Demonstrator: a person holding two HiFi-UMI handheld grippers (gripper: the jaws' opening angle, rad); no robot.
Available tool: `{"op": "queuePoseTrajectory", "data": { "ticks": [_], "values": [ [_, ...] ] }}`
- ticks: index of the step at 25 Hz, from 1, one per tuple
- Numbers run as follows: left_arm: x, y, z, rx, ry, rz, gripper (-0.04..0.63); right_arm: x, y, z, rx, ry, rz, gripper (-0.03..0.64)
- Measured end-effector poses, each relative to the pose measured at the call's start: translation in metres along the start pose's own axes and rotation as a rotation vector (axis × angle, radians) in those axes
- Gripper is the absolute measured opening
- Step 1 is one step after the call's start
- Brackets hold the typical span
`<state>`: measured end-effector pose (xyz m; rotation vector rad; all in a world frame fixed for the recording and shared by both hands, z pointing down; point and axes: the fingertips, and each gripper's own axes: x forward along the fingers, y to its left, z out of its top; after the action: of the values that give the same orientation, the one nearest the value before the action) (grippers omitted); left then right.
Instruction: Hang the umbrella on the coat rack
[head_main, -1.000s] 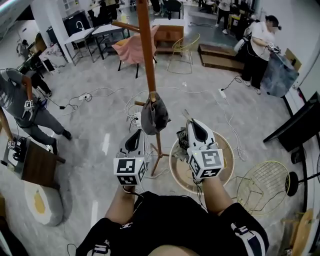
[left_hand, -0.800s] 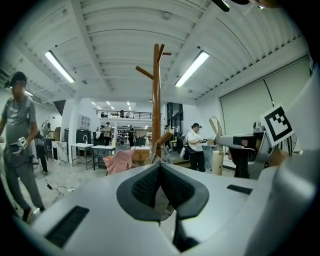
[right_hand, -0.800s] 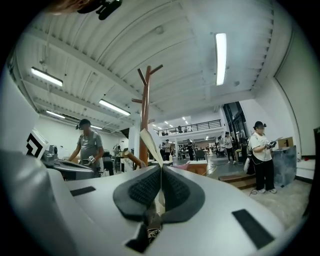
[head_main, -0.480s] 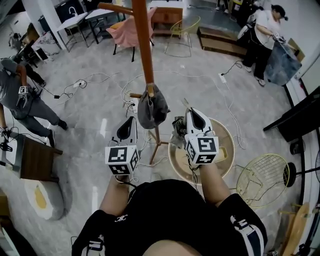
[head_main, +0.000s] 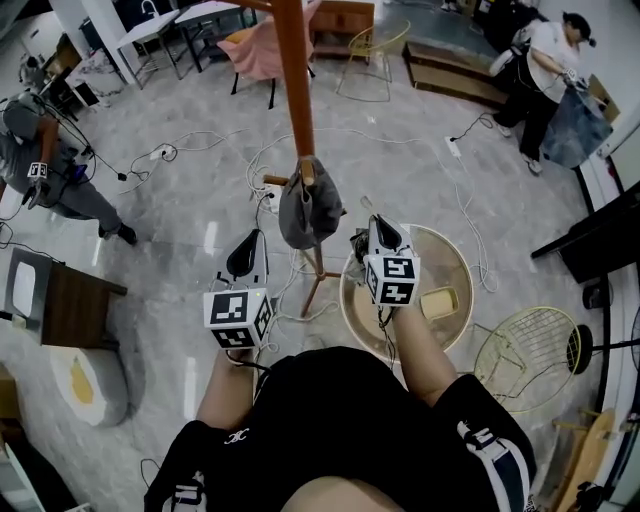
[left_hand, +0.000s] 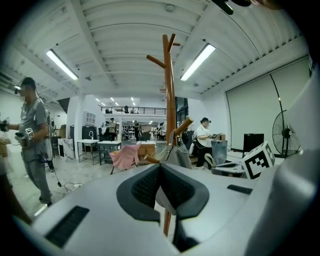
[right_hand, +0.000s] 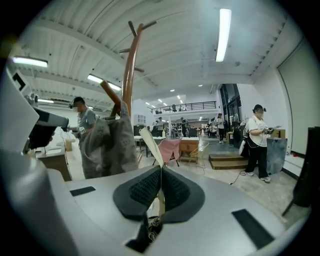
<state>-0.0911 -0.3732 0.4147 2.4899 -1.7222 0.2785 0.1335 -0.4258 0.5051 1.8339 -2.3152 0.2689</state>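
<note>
The coat rack is a tall wooden pole (head_main: 295, 80) with angled pegs (left_hand: 169, 80). A grey cloth bag (head_main: 305, 205) hangs from a low peg. My right gripper (head_main: 378, 225) is just right of the bag, shut on a pale strap (right_hand: 150, 142) that sticks up out of its jaws. The dark patterned umbrella (head_main: 358, 247) hangs under that gripper, mostly hidden (right_hand: 150, 230). My left gripper (head_main: 250, 243) is left of the pole with its jaws together and nothing in them (left_hand: 161, 167).
A round wooden table (head_main: 455, 335) with a yellow block (head_main: 440, 300) stands below the right gripper, a gold wire chair (head_main: 525, 350) beside it. Cables (head_main: 250, 165) trail around the rack's feet. A wooden side table (head_main: 70, 310) is at left. People stand at far left (head_main: 50, 150) and far right (head_main: 545, 80).
The view has shifted over the second. Both grippers sit slightly closer to the pole and the hanging bag. The right gripper has kept hold of the strap throughout.
</note>
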Motion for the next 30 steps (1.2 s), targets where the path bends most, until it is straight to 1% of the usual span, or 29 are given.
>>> {"op": "queuePoseTrajectory", "data": {
  "ticks": [4,8,16,21,26,30],
  "values": [
    [-0.004,0.004,-0.007,0.006,0.02,0.024,0.017,0.022,-0.005,-0.036,-0.008,0.092,-0.014,0.015],
    [-0.01,0.011,-0.013,0.005,0.035,0.046,0.017,0.045,-0.003,-0.062,-0.017,0.159,-0.018,0.015],
    [-0.016,0.017,-0.029,0.0,0.07,0.065,0.017,0.082,-0.001,-0.099,-0.017,0.224,-0.042,0.015],
    [-0.014,0.02,-0.037,0.0,0.089,0.072,0.017,0.101,-0.011,-0.122,-0.07,0.301,-0.073,0.015],
    [-0.012,0.03,-0.04,-0.003,0.101,0.092,0.017,0.12,-0.01,-0.14,-0.157,0.365,-0.082,0.015],
    [-0.009,0.036,-0.041,-0.005,0.111,0.107,0.017,0.131,-0.012,-0.153,-0.197,0.406,-0.087,0.015]
  ]
}}
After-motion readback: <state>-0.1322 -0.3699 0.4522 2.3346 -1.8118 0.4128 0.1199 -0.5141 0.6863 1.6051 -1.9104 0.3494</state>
